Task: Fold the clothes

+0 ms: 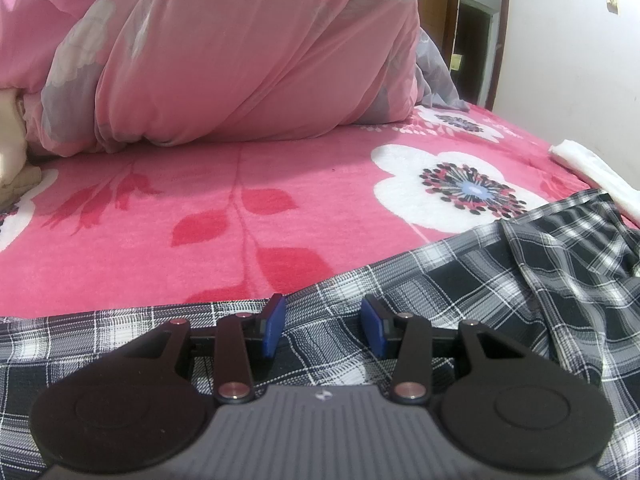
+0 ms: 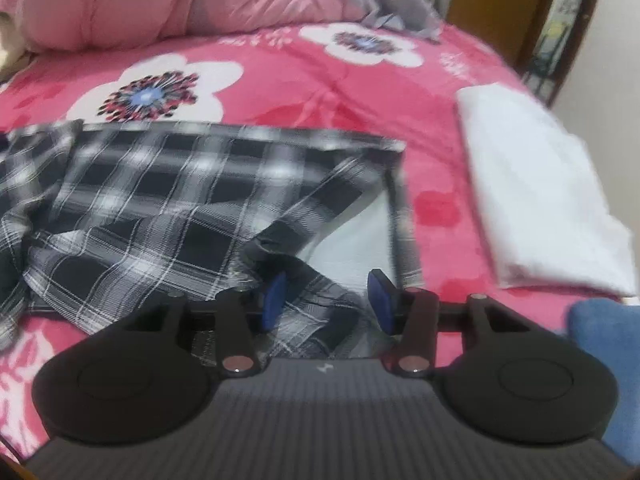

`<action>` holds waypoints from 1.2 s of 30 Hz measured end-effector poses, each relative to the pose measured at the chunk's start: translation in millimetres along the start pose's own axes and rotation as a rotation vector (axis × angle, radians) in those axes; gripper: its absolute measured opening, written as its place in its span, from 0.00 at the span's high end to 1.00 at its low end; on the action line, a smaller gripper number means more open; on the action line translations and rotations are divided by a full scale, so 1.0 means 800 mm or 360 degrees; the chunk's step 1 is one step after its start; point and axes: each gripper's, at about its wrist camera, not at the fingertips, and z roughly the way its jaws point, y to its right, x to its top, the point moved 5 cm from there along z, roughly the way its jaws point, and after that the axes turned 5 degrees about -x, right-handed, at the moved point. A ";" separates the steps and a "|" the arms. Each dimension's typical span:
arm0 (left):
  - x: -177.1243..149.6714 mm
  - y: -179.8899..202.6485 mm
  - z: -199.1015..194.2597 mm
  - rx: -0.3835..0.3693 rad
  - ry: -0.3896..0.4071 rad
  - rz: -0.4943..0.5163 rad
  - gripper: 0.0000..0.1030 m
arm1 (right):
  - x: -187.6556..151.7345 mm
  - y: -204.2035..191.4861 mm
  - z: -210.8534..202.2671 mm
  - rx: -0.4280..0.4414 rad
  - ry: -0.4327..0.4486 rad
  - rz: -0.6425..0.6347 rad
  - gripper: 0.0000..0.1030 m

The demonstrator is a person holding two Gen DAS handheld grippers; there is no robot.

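Plaid shirt [image 2: 168, 200], black and white check, lies spread and partly rumpled on the bed [image 1: 168, 216], along its near edge and running crosswise in front of me, its long axis side to side. In my right view its far hem makes a straight line across the pink flowered blanket; a pale inner panel shows near its right corner, and a loose fold bunches up just ahead of my right fingers [image 2: 326, 300]. Those fingers are parted, with only slack cloth below and between the blue pads and nothing pinched; the picture is blurred, so I cannot say whether a pad brushes the fabric. My left fingers [image 1: 324, 328] are also parted and grasp nothing, hanging low over the left stretch of the same shirt, with plaid under and ahead of them up to the edge where the blanket begins.

So the shirt sits directly under both hands. The bunched fold at the right corner is nearest my right hand, and I judge that side needs the next grip, while the left could pin or lift the flatter left part.

Beyond the shirt, a folded white cloth [image 2: 544, 192] lies near the right edge of the bed, apart from the plaid. A blue item [image 2: 604, 344] shows at my right. A pink quilt [image 1: 240, 52] is heaped at the far side.
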 end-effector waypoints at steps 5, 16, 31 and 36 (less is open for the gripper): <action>-0.001 0.001 0.000 0.0007 -0.0002 0.0010 0.58 | -0.009 -0.001 0.001 0.0085 0.0007 0.0153 0.97; -0.001 0.002 0.000 0.0009 -0.0002 0.0012 0.58 | -0.082 0.098 -0.053 -0.0039 0.0259 0.1132 0.97; 0.000 0.002 0.000 -0.0001 0.0001 0.0001 0.58 | -0.070 0.091 -0.076 -0.0219 0.0310 0.1260 0.93; 0.000 0.001 0.000 -0.0002 0.0001 -0.0001 0.58 | -0.010 0.039 -0.041 -0.0219 0.0220 0.0820 0.93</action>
